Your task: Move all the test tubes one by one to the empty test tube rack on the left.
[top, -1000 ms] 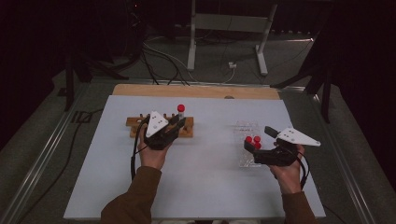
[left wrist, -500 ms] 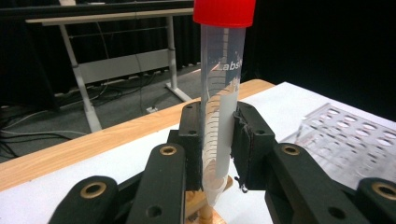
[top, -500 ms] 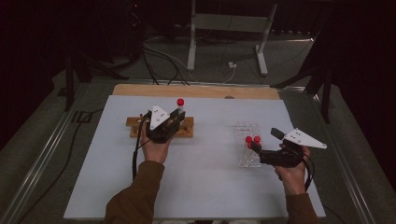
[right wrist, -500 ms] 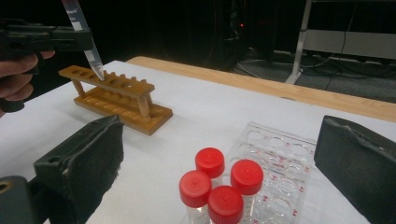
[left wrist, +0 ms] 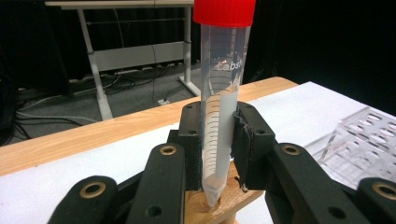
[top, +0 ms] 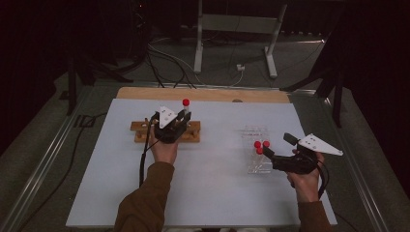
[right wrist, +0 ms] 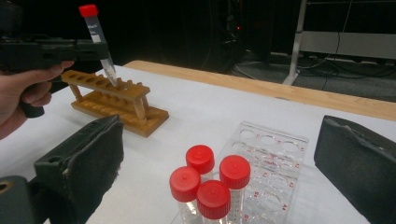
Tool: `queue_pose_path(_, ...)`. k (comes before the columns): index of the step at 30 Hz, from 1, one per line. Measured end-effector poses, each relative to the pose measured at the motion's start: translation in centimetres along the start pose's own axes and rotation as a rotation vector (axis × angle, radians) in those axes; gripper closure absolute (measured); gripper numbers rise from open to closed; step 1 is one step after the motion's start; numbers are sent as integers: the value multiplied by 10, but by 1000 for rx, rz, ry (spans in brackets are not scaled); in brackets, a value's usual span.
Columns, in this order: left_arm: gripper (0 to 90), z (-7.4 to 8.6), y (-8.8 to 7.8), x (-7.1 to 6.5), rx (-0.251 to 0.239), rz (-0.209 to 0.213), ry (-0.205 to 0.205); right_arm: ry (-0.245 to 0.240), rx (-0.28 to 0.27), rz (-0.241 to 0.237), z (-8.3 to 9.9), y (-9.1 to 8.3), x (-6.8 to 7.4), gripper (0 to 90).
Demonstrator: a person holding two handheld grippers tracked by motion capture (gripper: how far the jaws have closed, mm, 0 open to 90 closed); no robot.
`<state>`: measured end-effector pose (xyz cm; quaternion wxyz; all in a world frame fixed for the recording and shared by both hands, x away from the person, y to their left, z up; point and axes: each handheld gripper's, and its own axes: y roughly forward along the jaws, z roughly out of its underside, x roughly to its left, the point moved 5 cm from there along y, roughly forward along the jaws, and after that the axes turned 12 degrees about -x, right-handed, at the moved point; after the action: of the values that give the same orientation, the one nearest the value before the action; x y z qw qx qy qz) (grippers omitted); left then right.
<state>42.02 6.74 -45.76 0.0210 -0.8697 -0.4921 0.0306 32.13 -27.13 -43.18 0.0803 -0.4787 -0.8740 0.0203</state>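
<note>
The left gripper (left wrist: 219,154) clamps a clear plastic tube (left wrist: 219,116) with a red cap (left wrist: 224,11) between its black jaws, the tube's pointed tip resting at the mouth of a hole in the wooden rack (left wrist: 219,205) just below the jaws. The grip sits low on the tube's straight barrel, with the cap standing well above the jaws. The tube looks light and stiff, smooth-walled and likely slippery, so a hold across the barrel with the padded faces seems the safest; the narrow cone at the bottom would give the pads little to bite on. It leans slightly in the right gripper view, and a tilted entry could catch on the hole's edge. The right gripper (right wrist: 219,154) hovers with its jaws spread wide and nothing between them, just behind four more red-capped tubes (right wrist: 210,182) standing together in a clear plastic rack (right wrist: 275,140). Both racks rest on the white table cover (top: 208,183), the wooden one well apart from the clear one
</note>
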Motion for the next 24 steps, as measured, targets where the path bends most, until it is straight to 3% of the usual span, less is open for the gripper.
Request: queue_pose_path(24, 752, 31, 7, 4, 83, -30, 5, 7, -2, -11, 2, -1, 0, 14)
